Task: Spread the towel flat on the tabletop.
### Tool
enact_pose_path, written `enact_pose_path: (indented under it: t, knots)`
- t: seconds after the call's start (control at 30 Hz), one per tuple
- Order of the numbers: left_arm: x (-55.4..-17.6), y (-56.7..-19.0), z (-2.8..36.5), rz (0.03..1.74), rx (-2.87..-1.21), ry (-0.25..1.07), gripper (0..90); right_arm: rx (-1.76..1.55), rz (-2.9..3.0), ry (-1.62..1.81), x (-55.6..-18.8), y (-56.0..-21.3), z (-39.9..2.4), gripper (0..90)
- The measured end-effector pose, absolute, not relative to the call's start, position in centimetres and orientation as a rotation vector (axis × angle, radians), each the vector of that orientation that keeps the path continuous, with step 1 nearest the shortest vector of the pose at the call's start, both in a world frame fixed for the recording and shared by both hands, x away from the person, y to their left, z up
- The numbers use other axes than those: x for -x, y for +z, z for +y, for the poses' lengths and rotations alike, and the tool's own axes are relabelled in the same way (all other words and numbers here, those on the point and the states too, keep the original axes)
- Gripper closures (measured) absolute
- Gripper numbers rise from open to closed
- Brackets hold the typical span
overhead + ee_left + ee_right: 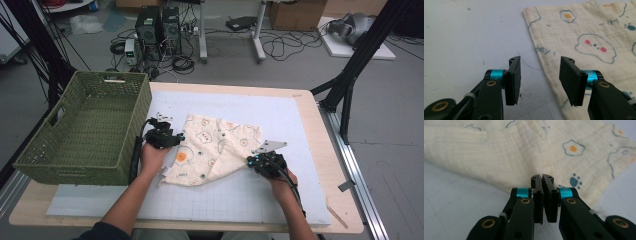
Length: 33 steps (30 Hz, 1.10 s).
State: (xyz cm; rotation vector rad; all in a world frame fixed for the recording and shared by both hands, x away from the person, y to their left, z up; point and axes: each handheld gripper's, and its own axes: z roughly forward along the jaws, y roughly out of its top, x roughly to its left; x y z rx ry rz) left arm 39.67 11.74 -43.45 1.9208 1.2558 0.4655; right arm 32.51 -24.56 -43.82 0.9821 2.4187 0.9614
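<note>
A crinkled cream muslin cloth (215, 150) printed with eggs and clouds lies rumpled on the desk (300, 125), beside a woven green basket (87, 130). The left tool (540, 80) gapes wide over its edge; the right tool (542, 195) pinches a fold of the cloth

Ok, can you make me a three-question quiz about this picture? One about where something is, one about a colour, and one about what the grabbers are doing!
1. Where is the basket?
A. at the table's left side
B. on the cloth
C. on the floor

2. What colour is the basket?
A. red
B. green
C. blue

3. How is the left gripper?
A. shut
B. open
C. holding the basket

Answers:
1 A, it sits left of the cloth.
2 B, its woven walls are green.
3 B, its jaws stand apart at the cloth's edge; the right gripper is pressed shut.
</note>
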Motion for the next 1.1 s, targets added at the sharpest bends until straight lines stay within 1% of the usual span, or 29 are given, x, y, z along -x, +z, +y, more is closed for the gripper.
enact_pose_path:
  t: [0.1,0.17,0.23,0.3,0.37,0.57,0.67,0.8,0.87,0.9,1.0,1.03,1.1]
  knots:
    - [-39.3,-43.1,11.7,1.236,-1.925,0.451,50.4,-1.016,2.364,0.91,-32.5,-43.7,-26.4,87.2]
    - [-39.1,-42.9,11.5,1.215,-1.923,0.447,50.2,-1.06,2.326,0.888,-32.6,-43.7,-27.4,84.1]
    - [-38.9,-42.7,11.2,1.184,-1.929,0.434,50.2,-1.142,2.278,0.931,-32.6,-43.6,-28.2,71.8]
    - [-38.7,-42.7,10.9,1.164,-1.933,0.42,50.2,-1.158,2.241,0.992,-32.4,-43.1,-28.1,65.4]
    - [-38.7,-42.8,10.5,1.154,-1.943,0.406,50.3,-1.159,2.21,1.054,-32.2,-42.7,-27.6,59.5]
    - [-38.6,-43.1,9.9,1.121,-1.978,0.38,50.5,-1.119,2.23,1.117,-32.9,-42.2,-23.9,48.1]
    - [-38.3,-43.5,10.2,1.118,-1.938,0.379,50.7,-1.108,2.252,1.118,-33.8,-42.3,-22.0,45.8]
    - [-37.9,-44.4,10.8,1.134,-1.92,0.366,50.7,-1.088,2.308,1.023,-35.4,-43.1,-19.4,47.6]
    - [-37.8,-44.6,11.0,1.145,-1.92,0.36,50.8,-1.093,2.325,0.973,-36.0,-43.6,-18.8,53.9]
    - [-37.7,-44.7,11.2,1.146,-1.923,0.359,50.8,-1.094,2.34,0.925,-36.2,-44.0,-18.5,59.7]
    - [-37.6,-44.8,11.4,1.153,-1.919,0.357,51.0,-1.097,2.366,0.94,-36.3,-44.0,-18.6,82.3]
    - [-37.6,-44.9,11.5,1.155,-1.912,0.355,51.0,-1.071,2.376,0.916,-36.0,-43.9,-18.7,85.0]
    - [-37.6,-45.0,11.7,1.16,-1.907,0.35,51.1,-1.059,2.386,0.923,-35.6,-43.5,-19.1,85.8]
